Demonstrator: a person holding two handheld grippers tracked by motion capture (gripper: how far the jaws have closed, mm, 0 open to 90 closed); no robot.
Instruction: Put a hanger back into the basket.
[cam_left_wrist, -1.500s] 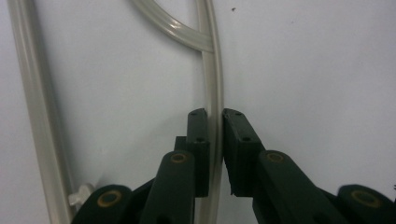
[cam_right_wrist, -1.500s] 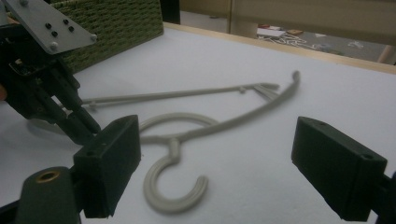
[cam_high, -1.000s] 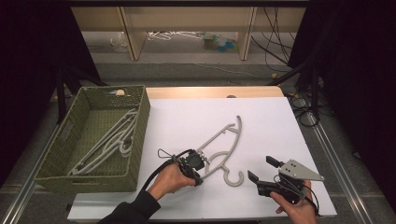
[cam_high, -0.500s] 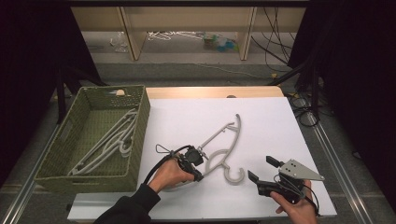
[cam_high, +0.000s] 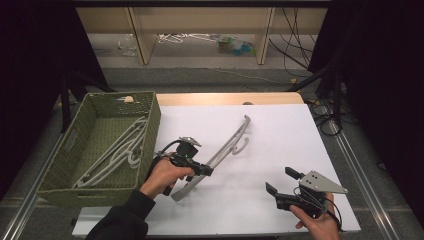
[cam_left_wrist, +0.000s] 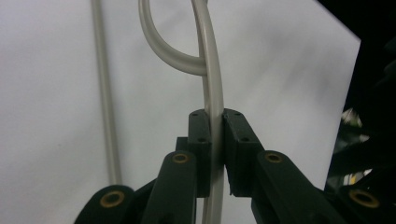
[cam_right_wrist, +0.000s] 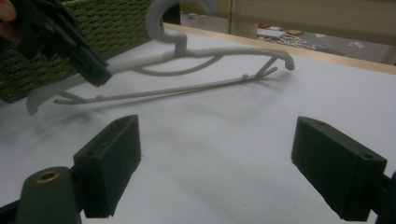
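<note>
Left claw clamped on hanger beside basket rim, right claw open, bare table between.

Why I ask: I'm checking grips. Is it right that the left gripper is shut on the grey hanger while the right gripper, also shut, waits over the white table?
Not quite: the right gripper is open, its jaws wide apart in the right gripper view. The left gripper is indeed shut on the grey hanger, above the white table.
</note>
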